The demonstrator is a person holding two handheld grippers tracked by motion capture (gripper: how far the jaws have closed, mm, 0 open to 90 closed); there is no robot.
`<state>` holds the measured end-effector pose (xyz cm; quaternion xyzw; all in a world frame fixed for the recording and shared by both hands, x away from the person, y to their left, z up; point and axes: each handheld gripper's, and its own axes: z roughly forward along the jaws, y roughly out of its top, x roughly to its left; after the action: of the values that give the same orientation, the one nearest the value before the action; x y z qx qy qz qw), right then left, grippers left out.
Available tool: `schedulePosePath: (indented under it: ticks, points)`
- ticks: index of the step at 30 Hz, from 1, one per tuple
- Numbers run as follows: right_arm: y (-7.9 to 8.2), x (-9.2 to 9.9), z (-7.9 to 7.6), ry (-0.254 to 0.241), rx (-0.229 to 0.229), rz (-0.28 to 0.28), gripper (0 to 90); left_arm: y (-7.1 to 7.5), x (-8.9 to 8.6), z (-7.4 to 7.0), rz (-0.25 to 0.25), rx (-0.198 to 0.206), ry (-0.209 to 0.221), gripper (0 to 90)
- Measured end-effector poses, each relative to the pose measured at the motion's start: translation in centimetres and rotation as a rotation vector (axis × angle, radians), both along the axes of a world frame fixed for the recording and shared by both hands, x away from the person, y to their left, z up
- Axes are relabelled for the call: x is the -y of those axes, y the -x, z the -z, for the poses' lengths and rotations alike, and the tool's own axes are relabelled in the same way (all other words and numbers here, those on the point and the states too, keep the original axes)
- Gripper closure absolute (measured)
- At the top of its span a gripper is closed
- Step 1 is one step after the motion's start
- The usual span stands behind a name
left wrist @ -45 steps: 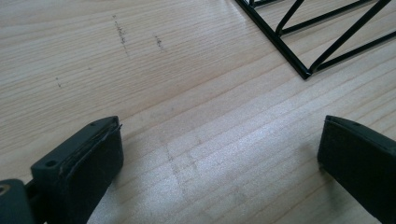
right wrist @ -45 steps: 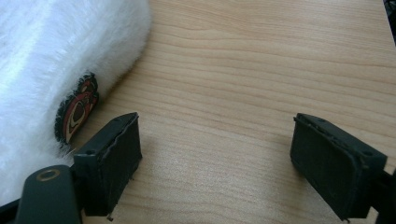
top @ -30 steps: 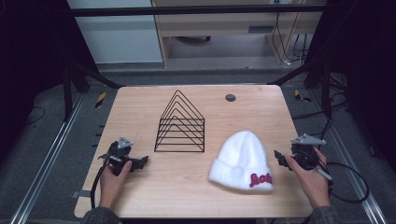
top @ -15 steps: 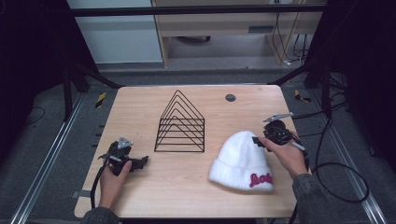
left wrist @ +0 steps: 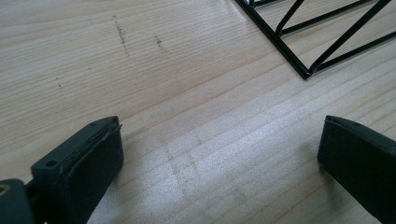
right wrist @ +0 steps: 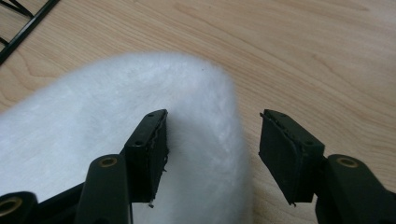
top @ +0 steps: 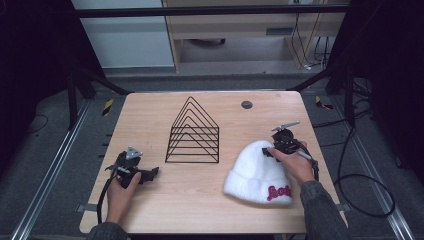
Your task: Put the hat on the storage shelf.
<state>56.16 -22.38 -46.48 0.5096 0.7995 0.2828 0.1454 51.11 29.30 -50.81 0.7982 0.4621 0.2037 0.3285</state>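
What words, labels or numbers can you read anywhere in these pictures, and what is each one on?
Red cursive lettering on the folded cuff of the white beanie: partly covered by the person's sleeve and too blurred to read for certain.
Wire rack, table, left gripper and right gripper: no text to be read on them.

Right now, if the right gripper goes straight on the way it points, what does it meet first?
Most likely the white hat: the open right gripper straddles the edge of its rounded top, with bare table beyond. How high it hovers is unclear.
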Motion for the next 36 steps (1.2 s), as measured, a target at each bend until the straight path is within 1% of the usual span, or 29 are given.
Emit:
schedulePosePath:
  ticks: [1,2,4,5,8,9,10,11,12,13,15,16,17,20,21,22,23,25,26,28,29,31,33,34,35,36]
  points:
    - [0.0,0.0,0.0,0.000,0.000,0.000,42.1,0.0,0.0,0.0,-0.001,0.000,0.001,0.0]
    - [-0.1,0.0,0.4,-0.006,-0.018,0.007,43.2,0.0,0.0,0.0,-0.001,0.000,0.001,0.0]
    - [-0.2,-0.1,0.7,-0.015,-0.025,0.008,46.7,0.0,0.0,0.0,-0.001,0.001,0.003,0.0]
    - [-0.2,-0.1,0.7,-0.015,-0.025,0.008,46.7,0.0,0.0,0.0,-0.001,0.001,0.001,0.0]
    - [0.0,-0.2,0.9,-0.019,-0.028,-0.008,58.2,0.0,0.0,0.0,-0.001,0.000,0.001,0.0]
    - [0.0,-0.2,0.9,-0.020,-0.029,-0.019,64.5,0.0,0.0,0.0,-0.001,0.001,0.001,0.0]
    - [0.1,-0.3,0.8,-0.034,-0.030,-0.038,73.7,0.0,0.0,0.0,-0.002,0.000,0.002,0.0]
    - [0.1,-0.3,0.8,-0.034,-0.030,-0.038,73.7,0.0,0.0,0.0,-0.002,0.000,0.003,0.0]
    - [0.2,-0.3,0.7,-0.033,-0.034,-0.045,76.6,0.0,0.0,0.0,-0.003,0.000,0.003,0.0]
    - [0.3,-0.4,0.6,-0.030,-0.028,-0.048,78.7,0.0,0.0,0.0,-0.003,0.000,0.003,0.0]
    - [0.7,-0.6,0.2,-0.025,0.002,-0.058,81.0,0.0,0.0,0.0,-0.003,0.000,0.000,0.0]
    - [1.1,-0.7,-0.2,-0.014,0.023,-0.074,81.5,0.0,0.0,0.0,-0.004,0.000,0.001,0.0]
    - [1.3,-0.8,-0.5,-0.008,0.037,-0.076,81.7,0.0,0.0,0.0,-0.004,0.000,0.001,0.0]
    - [2.4,-0.8,-1.9,-0.015,0.095,-0.095,82.1,0.0,0.0,0.0,-0.004,0.000,0.002,0.0]
    - [3.3,-0.8,-3.1,-0.038,0.135,-0.102,82.3,0.0,0.0,0.0,-0.001,-0.001,0.000,0.0]
    - [3.3,-0.8,-3.1,-0.038,0.135,-0.102,82.3,0.0,0.1,0.0,0.007,0.001,-0.001,0.0]
    - [3.8,-0.7,-3.7,-0.057,0.153,-0.104,82.3,0.0,0.1,0.0,0.015,0.000,0.001,0.0]
    - [4.8,-0.8,-4.5,-0.066,0.184,-0.119,82.4,0.0,0.2,0.0,0.022,0.000,0.000,0.0]
    - [5.5,-0.9,-5.1,-0.083,0.214,-0.134,82.4,0.0,0.2,0.0,0.022,0.000,0.000,0.0]
    - [6.6,-0.9,-6.0,-0.129,0.251,-0.142,82.6,0.0,0.2,0.0,0.019,0.000,0.000,0.0]
    - [7.4,-1.0,-6.6,-0.142,0.274,-0.152,82.7,0.0,0.3,0.0,0.021,-0.002,-0.002,0.0]
    - [8.3,-1.1,-7.3,-0.152,0.302,-0.167,82.8,0.0,0.5,0.0,0.020,0.002,-0.003,0.0]
    - [9.3,-1.3,-8.2,-0.162,0.328,-0.185,82.9,0.2,0.6,-0.2,0.034,0.000,-0.016,1.2]
    - [9.7,-1.4,-8.7,-0.170,0.342,-0.199,83.0,0.3,0.7,-0.5,0.035,0.012,-0.036,3.0]
    - [10.1,-1.5,-9.1,-0.180,0.357,-0.209,83.1,0.5,0.8,-0.7,0.033,0.029,-0.040,3.6]
    - [10.5,-1.6,-9.6,-0.188,0.372,-0.218,83.1,0.6,0.8,-1.0,0.039,0.036,-0.034,3.7]
